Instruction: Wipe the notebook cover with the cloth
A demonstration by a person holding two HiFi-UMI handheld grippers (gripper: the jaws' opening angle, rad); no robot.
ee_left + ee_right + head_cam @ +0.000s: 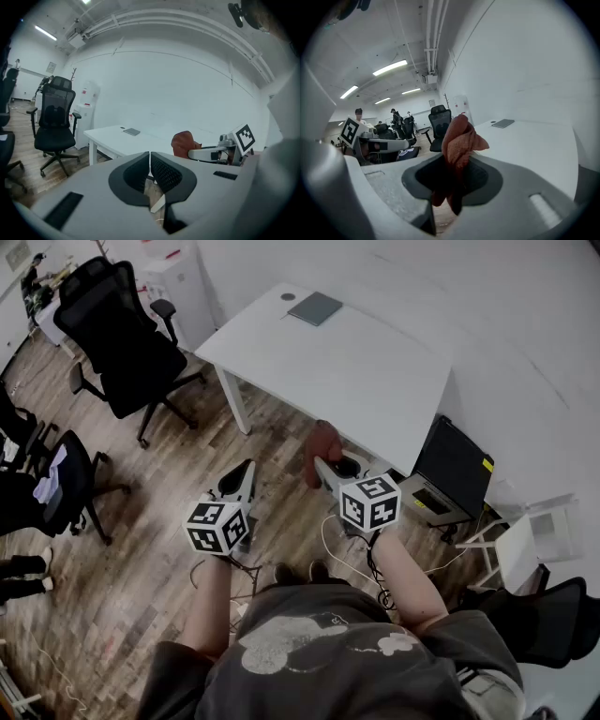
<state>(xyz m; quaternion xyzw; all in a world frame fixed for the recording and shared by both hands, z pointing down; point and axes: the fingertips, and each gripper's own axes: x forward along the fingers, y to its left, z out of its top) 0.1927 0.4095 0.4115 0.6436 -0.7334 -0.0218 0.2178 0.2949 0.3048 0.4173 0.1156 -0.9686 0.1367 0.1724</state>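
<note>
A grey notebook lies closed on the far corner of the white table; it also shows small in the left gripper view as the notebook and in the right gripper view as the notebook. My right gripper is shut on a rust-red cloth, held over the floor just short of the table's near edge. The cloth bunches up out of the right gripper. My left gripper hangs over the wood floor, left of the right one. Its jaws are shut and hold nothing.
A black office chair and a white cabinet stand left of the table. A black case and a white stool sit to the right. Cables trail on the floor by the person's feet.
</note>
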